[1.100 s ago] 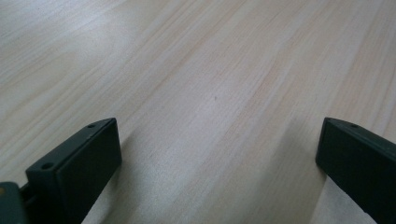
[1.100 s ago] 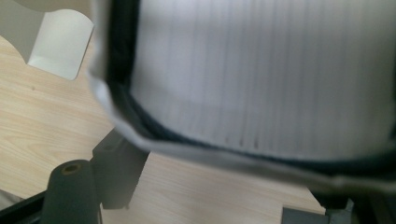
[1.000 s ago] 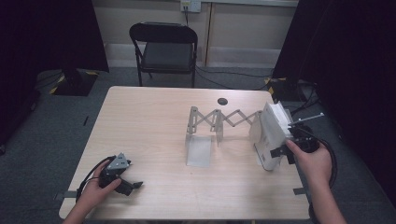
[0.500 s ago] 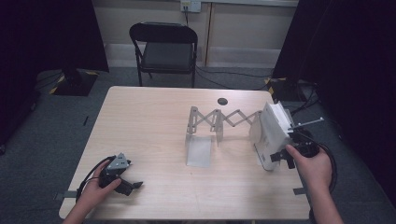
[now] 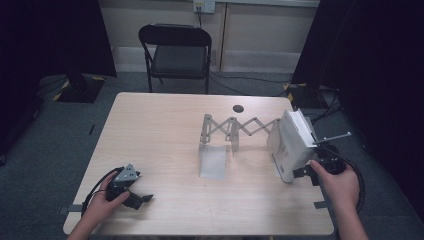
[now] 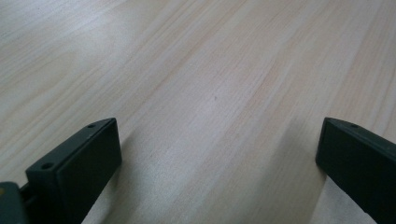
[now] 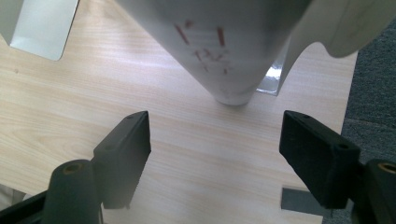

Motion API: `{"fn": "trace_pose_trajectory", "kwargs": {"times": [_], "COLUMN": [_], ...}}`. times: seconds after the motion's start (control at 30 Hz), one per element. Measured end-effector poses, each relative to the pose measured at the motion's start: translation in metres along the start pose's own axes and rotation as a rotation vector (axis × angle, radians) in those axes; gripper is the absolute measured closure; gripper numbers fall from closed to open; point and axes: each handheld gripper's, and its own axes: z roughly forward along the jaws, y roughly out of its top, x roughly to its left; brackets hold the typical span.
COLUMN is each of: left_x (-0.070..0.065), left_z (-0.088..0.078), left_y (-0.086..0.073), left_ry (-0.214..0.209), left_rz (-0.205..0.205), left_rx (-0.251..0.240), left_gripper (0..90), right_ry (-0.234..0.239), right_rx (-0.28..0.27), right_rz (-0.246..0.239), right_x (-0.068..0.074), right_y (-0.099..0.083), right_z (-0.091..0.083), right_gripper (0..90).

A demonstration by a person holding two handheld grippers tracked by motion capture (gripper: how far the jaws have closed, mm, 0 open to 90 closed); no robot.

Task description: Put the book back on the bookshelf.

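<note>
A metal scissor-arm rack (image 5: 240,127) stands stretched across the middle of the wooden table (image 5: 160,130), with a flat metal end plate (image 5: 214,160) at its left end. At its right end a white stack of books or papers (image 5: 292,142) leans, tilted. My right gripper (image 5: 299,173) is open just short of the stack's near lower corner. In the right gripper view that corner (image 7: 219,46) lies beyond the open gripper (image 7: 215,116), with nothing between its jaws. My left gripper (image 5: 142,199) rests open on bare wood at the front left (image 6: 219,126).
A black folding chair (image 5: 177,47) stands behind the table. A small dark round spot (image 5: 238,108) sits near the far edge. Cables trail on the floor at the right. A grey tape strip (image 5: 320,204) marks the front right edge, and bare wood lies between the hands.
The right hand has eased slightly back toward the table's near edge beside the white stack. The left hand and the rack have stayed put.
</note>
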Motion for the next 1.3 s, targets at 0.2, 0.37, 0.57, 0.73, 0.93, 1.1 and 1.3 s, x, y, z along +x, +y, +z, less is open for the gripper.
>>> {"fn": "trace_pose_trajectory", "kwargs": {"times": [0.2, 0.37, 0.57, 0.73, 0.93, 1.1, 1.3], "left_x": [0.000, 0.000, 0.000, 0.000, 0.000, 0.000, 0.000], "left_z": [0.000, 0.000, 0.000, 0.000, 0.000, 0.000, 0.000], "left_y": [0.000, 0.000, 0.000, 0.000, 0.000, 0.000, 0.000], "left_ry": [0.000, 0.000, 0.000, 0.000, 0.000, 0.000, 0.000], "left_rz": [-0.001, 0.000, -0.001, 0.000, -0.001, -0.001, 0.000], "left_rx": [-0.001, 0.000, 0.000, 0.000, 0.000, 0.000, 0.000], "left_gripper": [0.0, 0.0, 0.0, 0.0, 0.0, 0.0, 0.0], "right_ry": [-0.002, -0.009, -0.001, 0.009, 0.030, 0.049, 0.064], "right_rx": [-0.009, -0.013, -0.012, -0.007, -0.003, -0.012, -0.018], "right_rz": [-0.008, -0.019, -0.046, -0.072, -0.103, -0.125, -0.154], "right_x": [0.001, 0.005, 0.013, 0.021, 0.031, 0.039, 0.049], "right_y": [-0.004, -0.008, -0.012, -0.013, -0.012, -0.011, -0.010], "right_z": [-0.004, -0.010, -0.008, -0.003, 0.003, 0.008, 0.012], "right_gripper": [24.4, 24.4, 24.5, 24.3, 24.0, 23.9, 23.8]}}
